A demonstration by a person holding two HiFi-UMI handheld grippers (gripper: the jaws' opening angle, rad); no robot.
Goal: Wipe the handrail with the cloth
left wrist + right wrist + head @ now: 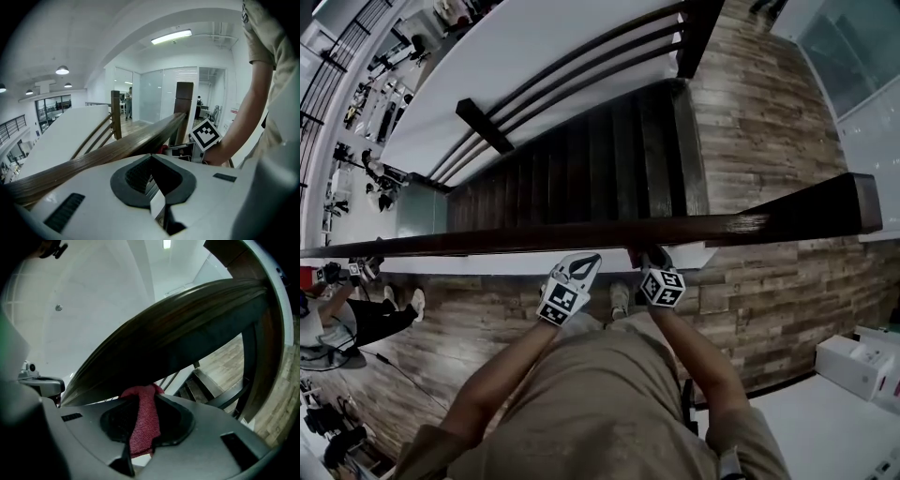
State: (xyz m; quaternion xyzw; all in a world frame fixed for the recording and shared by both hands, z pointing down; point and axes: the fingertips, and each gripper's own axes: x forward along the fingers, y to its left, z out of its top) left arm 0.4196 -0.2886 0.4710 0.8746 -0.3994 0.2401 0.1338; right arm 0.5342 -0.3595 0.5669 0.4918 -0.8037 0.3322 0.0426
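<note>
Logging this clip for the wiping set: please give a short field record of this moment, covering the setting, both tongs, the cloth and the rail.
setting: top of a dark staircase, with wood-pattern floor around it
handrail: dark wood, running across in front of the person
left tongs: shut, nothing between them, close beside the handrail
right tongs: shut on the red cloth
cloth contact: its upper end appears to touch the handrail's lower edge
</note>
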